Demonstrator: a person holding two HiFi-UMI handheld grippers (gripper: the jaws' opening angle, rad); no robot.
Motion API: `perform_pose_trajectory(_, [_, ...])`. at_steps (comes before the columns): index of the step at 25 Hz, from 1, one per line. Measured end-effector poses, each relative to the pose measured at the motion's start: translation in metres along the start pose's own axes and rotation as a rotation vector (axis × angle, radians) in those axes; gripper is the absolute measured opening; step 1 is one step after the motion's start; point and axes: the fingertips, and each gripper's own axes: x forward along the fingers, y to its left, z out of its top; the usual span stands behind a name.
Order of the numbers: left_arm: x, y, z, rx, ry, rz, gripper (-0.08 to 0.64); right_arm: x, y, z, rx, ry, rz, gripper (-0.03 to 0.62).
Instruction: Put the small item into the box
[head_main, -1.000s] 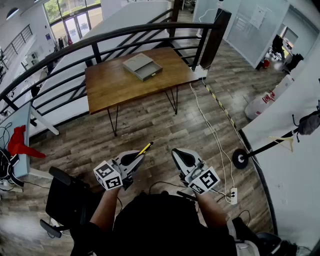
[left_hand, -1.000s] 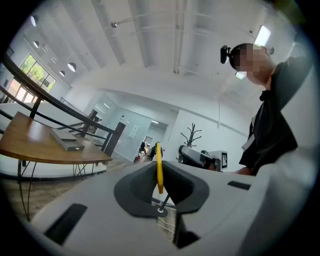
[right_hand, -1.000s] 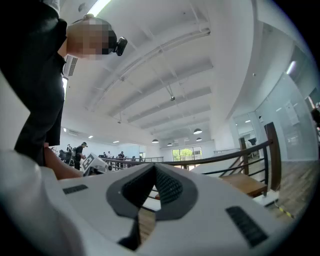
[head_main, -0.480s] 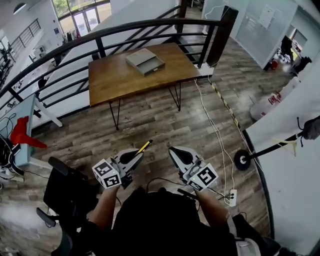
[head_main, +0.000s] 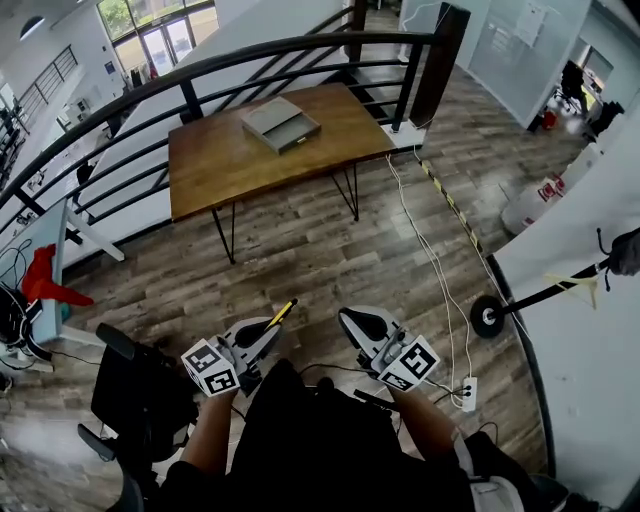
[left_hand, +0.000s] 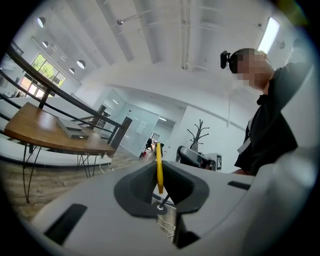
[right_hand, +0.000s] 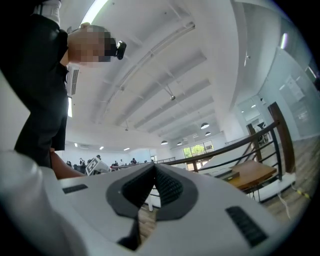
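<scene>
Left gripper (head_main: 266, 334) clamps the thin yellow item (head_main: 284, 312), right gripper (head_main: 352, 322) is closed and empty; next, I'd say, carry it to the far box (head_main: 272, 117).

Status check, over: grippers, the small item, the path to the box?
Left gripper shut on slim yellow item. Right gripper shut, empty. Box on wooden table across the floor, item not in it. Nothing seen blocking the way.

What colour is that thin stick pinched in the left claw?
Yellow. The stick shows best in the left gripper view.
</scene>
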Motion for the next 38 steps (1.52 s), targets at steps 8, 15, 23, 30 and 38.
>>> perform_pose_trajectory(8, [0.054,0.042,-0.008,-0.077,-0.011,-0.044,0.037,0.013,-0.047,0.01,-0.019,-0.02,0.0,0.011])
perform_pose_trajectory(15, [0.101,0.117,0.043,-0.039,-0.049,-0.06,0.038,0.054,-0.124,0.037,-0.054,-0.037,-0.06,0.011])
perform_pose_trajectory(23, [0.14,0.197,0.102,-0.04,-0.056,-0.091,0.037,0.119,-0.197,0.054,-0.056,-0.051,-0.11,0.011])
perform_pose_trajectory(30, [0.153,0.244,0.136,-0.042,-0.08,-0.113,0.037,0.176,-0.233,0.038,-0.054,-0.006,-0.106,0.011])
perform_pose_trajectory(38, [0.16,0.27,0.154,-0.057,-0.121,-0.111,0.037,0.199,-0.257,0.038,-0.06,0.022,-0.107,0.011])
